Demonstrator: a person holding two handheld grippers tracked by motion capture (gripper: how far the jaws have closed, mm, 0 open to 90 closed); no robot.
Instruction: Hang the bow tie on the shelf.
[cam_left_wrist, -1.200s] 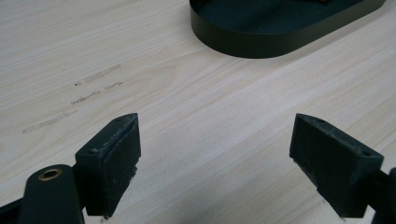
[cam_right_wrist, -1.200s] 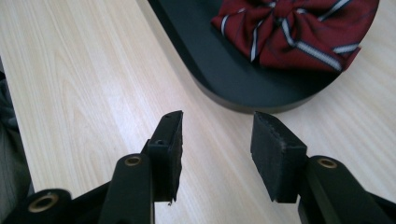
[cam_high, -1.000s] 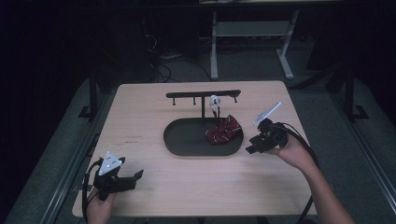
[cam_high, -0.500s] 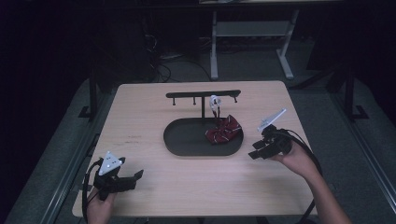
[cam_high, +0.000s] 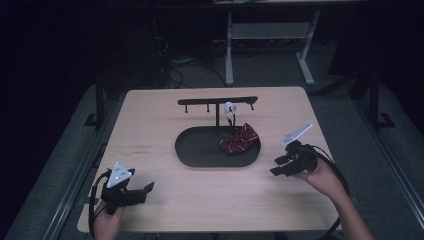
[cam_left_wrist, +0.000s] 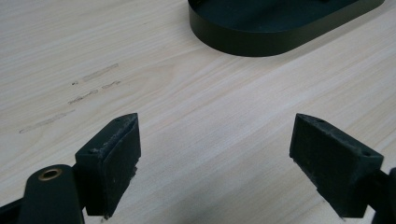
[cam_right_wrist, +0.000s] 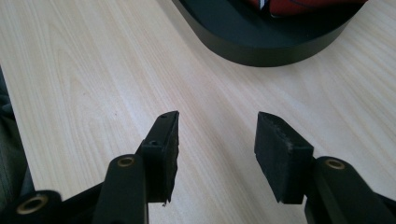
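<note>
Red cloth item, dark red w/ thin pale lines, lies crumpled in the right end of the black oval tray, at the foot of the stand's post. In right gripper view a strip of the red shows at the top edge, inside the tray wall. Tray sits mid-counter, light wood. From the tray a thin black post rises to a horizontal bar w/ pegs, the rack; a small white piece hangs on the bar just above the cloth, can't tell what it is.

Right gripper is just right of the tray's right end, near the cloth but apart from it, low over the counter, pointing left toward the tray. Its fingers stand at a medium gap, nothing btw them, only bare wood; no contact w/ tray or cloth. Hand behind it comes in from the bottom right.

Left gripper is well apart from the tray, at the near-left corner of the counter, resting low. Its fingers are spread wide, empty, bare wood btw them; the tray's near wall shows farther off in left gripper view. A few faint scuff marks on the wood left of it
</note>
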